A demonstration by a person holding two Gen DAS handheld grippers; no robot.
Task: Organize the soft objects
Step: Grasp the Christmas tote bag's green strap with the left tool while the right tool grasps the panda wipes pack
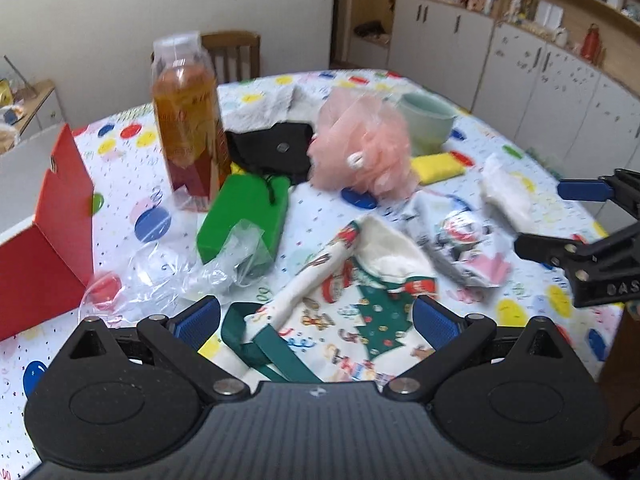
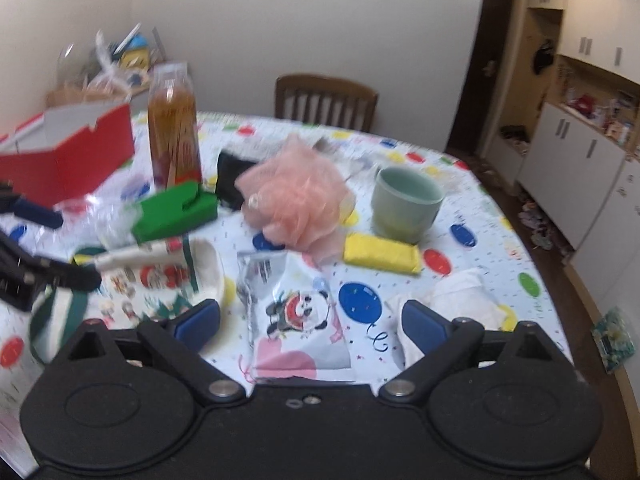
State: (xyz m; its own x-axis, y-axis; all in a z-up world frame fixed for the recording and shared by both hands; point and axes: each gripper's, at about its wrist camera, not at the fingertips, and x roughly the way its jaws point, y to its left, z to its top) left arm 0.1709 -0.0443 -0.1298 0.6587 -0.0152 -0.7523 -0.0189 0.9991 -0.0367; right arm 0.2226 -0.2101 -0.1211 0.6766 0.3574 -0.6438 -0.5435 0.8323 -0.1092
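Hovering with jaws spread and holding nothing, the left gripper [image 1: 316, 320] and right gripper [image 2: 310, 320] leave all sorting undone: the fluffy pink mesh bath pouf [image 1: 362, 148] sits behind the Christmas-print fabric tote bag [image 1: 340, 304], unbagged.

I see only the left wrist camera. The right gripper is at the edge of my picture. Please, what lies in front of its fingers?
Observer: The right gripper is open, and the panda packet lies on the table between its fingers, not gripped.
Operator: And the white cloth, is it free?
Observer: The white cloth lies just behind the finger on the picture's right. I cannot tell whether they touch.
Operator: Where exactly is the yellow sponge?
Observer: Here the yellow sponge shows whole, lying right in front of the base of the cup.
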